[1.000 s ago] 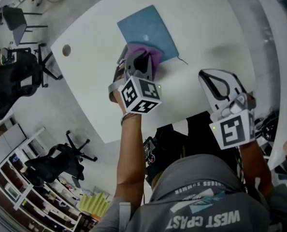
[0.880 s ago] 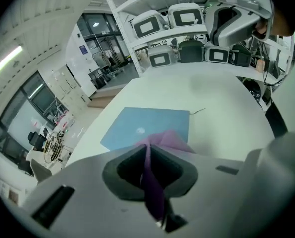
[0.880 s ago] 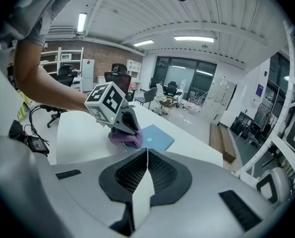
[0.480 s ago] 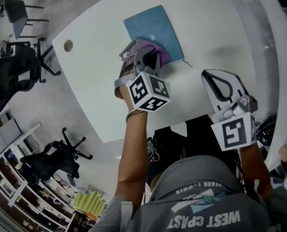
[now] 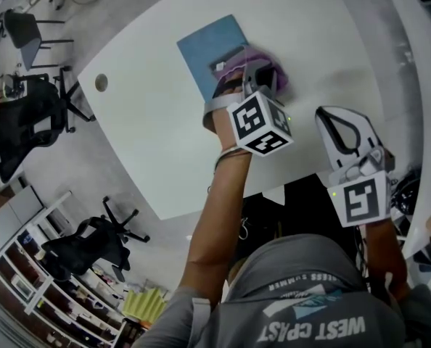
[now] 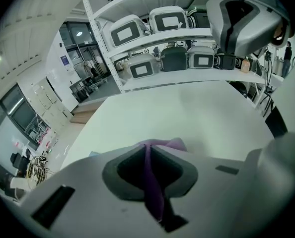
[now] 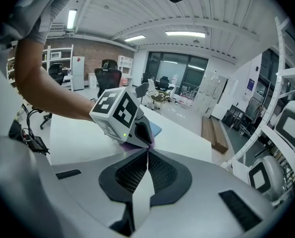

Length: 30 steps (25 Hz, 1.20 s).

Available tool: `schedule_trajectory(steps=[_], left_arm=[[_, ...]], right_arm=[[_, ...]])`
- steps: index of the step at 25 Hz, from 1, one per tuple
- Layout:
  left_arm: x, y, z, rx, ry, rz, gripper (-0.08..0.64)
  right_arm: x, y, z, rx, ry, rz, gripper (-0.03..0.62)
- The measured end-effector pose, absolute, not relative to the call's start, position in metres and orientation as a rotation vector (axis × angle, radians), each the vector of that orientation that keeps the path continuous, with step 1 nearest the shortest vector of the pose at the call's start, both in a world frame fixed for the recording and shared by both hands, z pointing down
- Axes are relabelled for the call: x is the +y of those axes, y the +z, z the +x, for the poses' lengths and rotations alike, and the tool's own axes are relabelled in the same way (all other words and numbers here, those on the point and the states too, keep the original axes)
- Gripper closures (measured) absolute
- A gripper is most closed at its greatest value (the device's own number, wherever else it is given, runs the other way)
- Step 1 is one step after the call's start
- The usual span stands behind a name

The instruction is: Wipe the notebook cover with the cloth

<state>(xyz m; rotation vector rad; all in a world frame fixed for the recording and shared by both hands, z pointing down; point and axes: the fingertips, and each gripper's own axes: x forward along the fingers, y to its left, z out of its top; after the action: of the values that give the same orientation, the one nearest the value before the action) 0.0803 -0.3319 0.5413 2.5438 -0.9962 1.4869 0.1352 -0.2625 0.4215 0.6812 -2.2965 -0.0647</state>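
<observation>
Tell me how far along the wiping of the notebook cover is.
Done: the cloth is pinched in the left gripper. In hand: it sits at the right edge of the blue notebook, partly over the table, so a stroke looks under way. Left: the exposed cover probably needs more passes; its cleanliness can't be judged. The right gripper is shut, empty.

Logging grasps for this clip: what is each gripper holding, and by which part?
The left gripper pinches the purple cloth by a bunched fold between its jaws. The right gripper is shut, holding nothing.
</observation>
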Motion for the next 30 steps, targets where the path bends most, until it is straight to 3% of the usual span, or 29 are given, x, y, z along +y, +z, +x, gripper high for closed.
schedule_trajectory(steps=[6, 19, 30], left_arm=[[-0.341, 0.540, 0.059, -1.049, 1.465, 2.511, 0.531], [-0.331, 0.541, -0.075, -1.332, 1.471, 2.226, 0.531], [-0.358, 0.543, -0.029, -1.224, 1.502, 2.345, 0.531]], right_arm=[[-0.265, 0.424, 0.137, -2.289, -0.052, 0.681, 0.560], [-0.263, 0.429, 0.091, -2.334, -0.089, 0.538, 0.560], [-0.267, 0.434, 0.099, -2.312, -0.057, 0.588, 0.560]])
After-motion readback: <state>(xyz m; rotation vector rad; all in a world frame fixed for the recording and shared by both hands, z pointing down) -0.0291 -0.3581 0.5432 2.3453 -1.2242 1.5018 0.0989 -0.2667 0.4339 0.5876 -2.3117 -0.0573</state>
